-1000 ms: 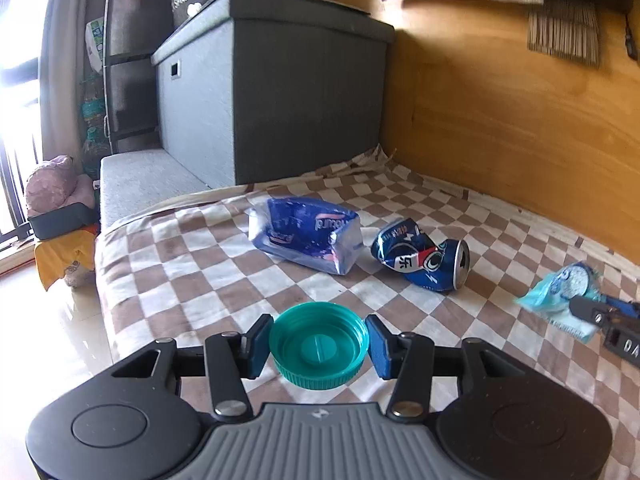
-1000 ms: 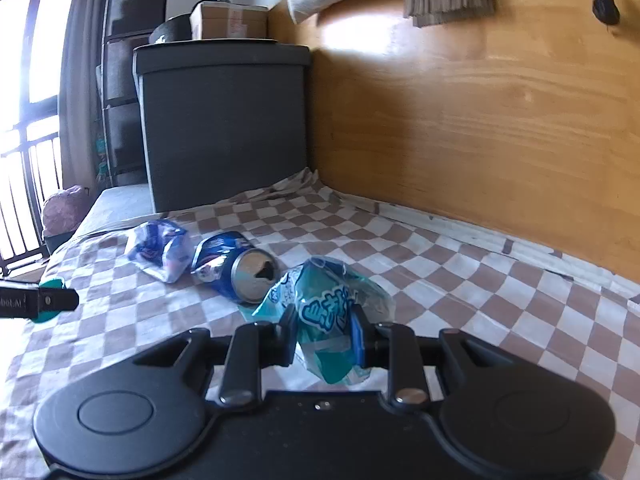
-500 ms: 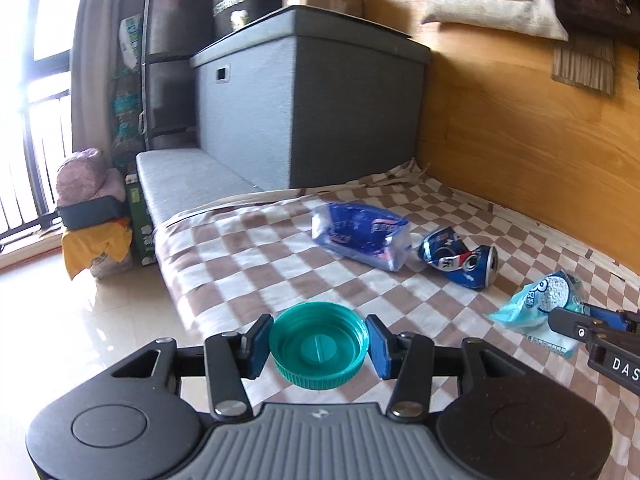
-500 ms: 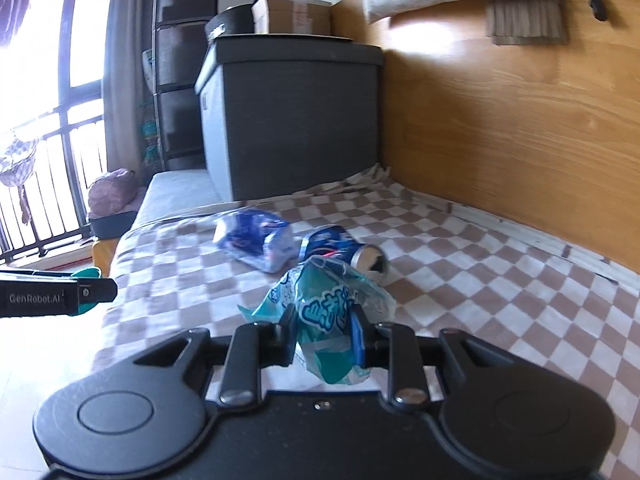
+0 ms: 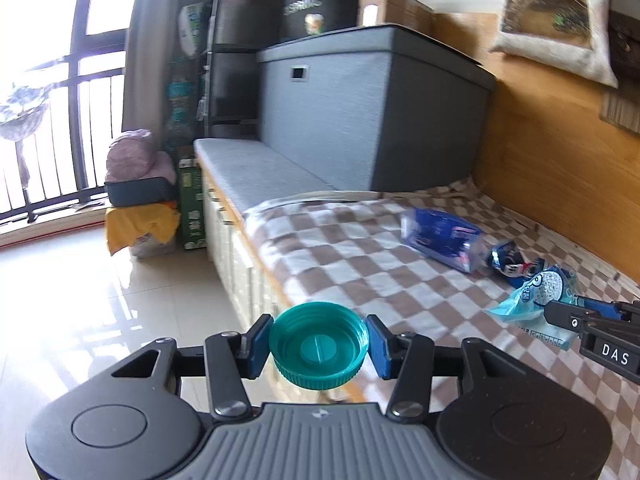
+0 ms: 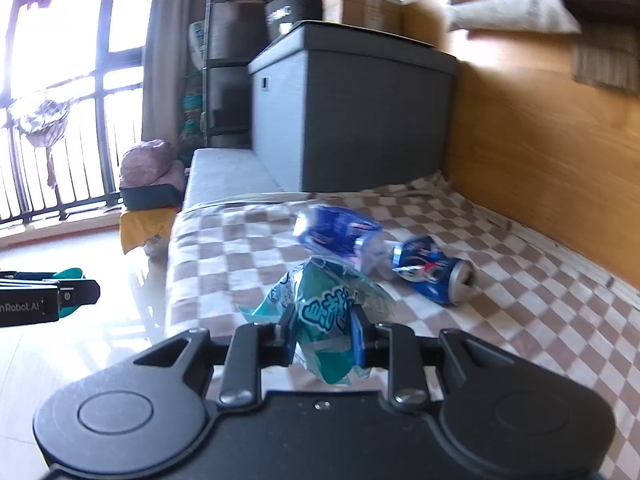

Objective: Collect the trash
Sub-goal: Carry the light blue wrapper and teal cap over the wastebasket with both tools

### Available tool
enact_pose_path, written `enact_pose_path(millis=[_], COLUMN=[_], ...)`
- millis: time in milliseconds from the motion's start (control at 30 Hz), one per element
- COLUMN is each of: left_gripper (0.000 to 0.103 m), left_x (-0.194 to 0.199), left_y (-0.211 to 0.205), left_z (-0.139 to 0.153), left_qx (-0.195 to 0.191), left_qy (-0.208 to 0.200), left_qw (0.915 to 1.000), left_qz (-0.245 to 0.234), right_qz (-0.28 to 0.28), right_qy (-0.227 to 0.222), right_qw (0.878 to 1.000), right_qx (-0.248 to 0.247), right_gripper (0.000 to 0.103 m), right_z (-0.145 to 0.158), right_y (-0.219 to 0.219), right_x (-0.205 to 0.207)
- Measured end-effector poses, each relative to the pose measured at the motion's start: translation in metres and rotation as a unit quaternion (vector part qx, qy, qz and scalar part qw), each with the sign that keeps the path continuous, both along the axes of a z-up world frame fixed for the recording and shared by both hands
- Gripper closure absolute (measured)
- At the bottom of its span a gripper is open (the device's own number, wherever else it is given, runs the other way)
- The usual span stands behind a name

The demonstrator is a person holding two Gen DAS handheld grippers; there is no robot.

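While the left wrist view shows the left claw (image 5: 319,345) clamped at mid-width on a teal bottle cap (image 5: 319,350) at lower centre, hollow side up, only the right wrist view shows the right claw (image 6: 323,330) pinched nearly closed on a teal wrapper (image 6: 320,312). That view also gives the crushed blue can (image 6: 434,270) whole at centre right, beside the blue packet (image 6: 340,236) on the checkered bed cover (image 6: 520,320); in the left view the wrapper half hides it.
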State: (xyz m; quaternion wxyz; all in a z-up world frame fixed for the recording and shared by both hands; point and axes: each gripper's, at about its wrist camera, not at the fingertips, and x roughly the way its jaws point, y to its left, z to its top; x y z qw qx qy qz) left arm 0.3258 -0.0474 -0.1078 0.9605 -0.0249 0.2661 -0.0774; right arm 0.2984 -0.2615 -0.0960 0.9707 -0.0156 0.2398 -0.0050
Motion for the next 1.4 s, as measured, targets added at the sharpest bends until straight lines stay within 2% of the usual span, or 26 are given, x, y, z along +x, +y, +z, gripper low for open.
enact_pose_path(millis=[400, 700, 867, 1067, 1233, 1400], left_gripper=[0.053, 0.053, 0.053, 0.053, 0.053, 0.053], left_x=[-0.013, -0.017, -0.012, 0.0, 0.015, 0.037], left_y=[0.082, 0.13, 0.145, 0.152, 0.158, 0.167], left_z=[-0.005, -0.041, -0.073, -0.12, -0.162, -0.197], left_qx=[-0.012, -0.026, -0.029, -0.036, -0.05, -0.083], left_qy=[0.003, 0.039, 0.069, 0.121, 0.168, 0.21], left_qw=[0.9984, 0.9943, 0.9904, 0.9838, 0.9751, 0.9635], left_qz=[0.055, 0.096, 0.116, 0.127, 0.136, 0.143], right_qz=[0.058, 0.116, 0.139, 0.159, 0.171, 0.185], right_qy=[0.014, 0.045, 0.078, 0.14, 0.209, 0.274], right_qw=[0.998, 0.991, 0.987, 0.977, 0.963, 0.944], right_qx=[-0.019, -0.044, -0.036, -0.018, -0.01, -0.011], right_gripper=[0.076, 0.076, 0.076, 0.076, 0.076, 0.076], right_z=[0.002, -0.024, -0.053, -0.106, -0.16, -0.204], right_y=[0.091, 0.152, 0.179, 0.198, 0.205, 0.211], right_x=[0.014, 0.026, 0.037, 0.055, 0.07, 0.089])
